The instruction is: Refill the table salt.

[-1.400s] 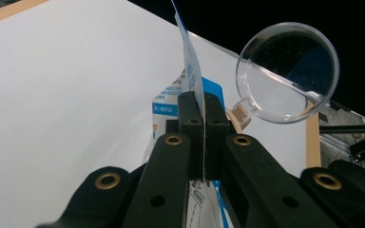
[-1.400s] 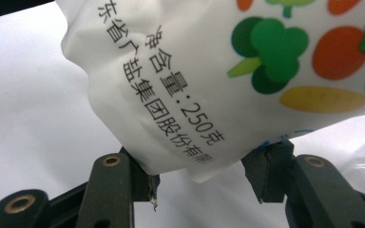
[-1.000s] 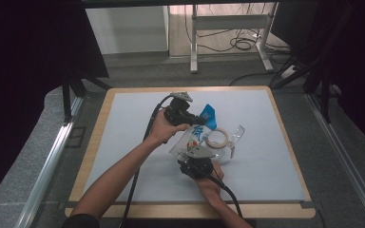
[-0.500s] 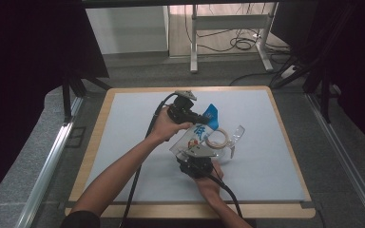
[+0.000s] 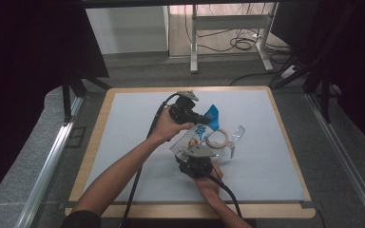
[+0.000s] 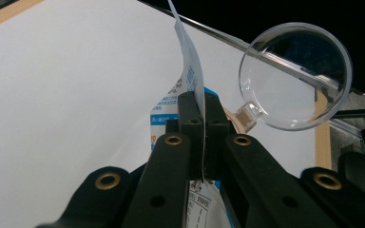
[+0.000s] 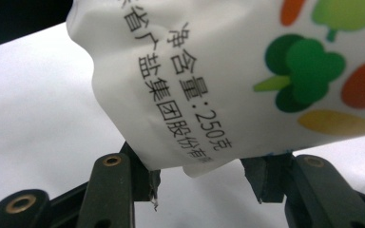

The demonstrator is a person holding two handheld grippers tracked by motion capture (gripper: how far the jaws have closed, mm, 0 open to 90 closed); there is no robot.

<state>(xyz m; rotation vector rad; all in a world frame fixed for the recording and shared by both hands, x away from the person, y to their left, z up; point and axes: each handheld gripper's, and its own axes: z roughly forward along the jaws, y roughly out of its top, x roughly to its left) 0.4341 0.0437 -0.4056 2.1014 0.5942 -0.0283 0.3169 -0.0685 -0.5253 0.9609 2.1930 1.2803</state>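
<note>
On the white table point(image 5: 138, 109), the salt bag point(image 5: 197, 135) hangs mid-table beside a clear funnel point(image 5: 235, 135). The left gripper point(image 5: 208, 119) pinches its far edge tight. The right gripper point(image 7: 199, 183) stands wide, the bag's near corner loose between its jaws; that corner could slip free and the bag sag, spilling.
</note>
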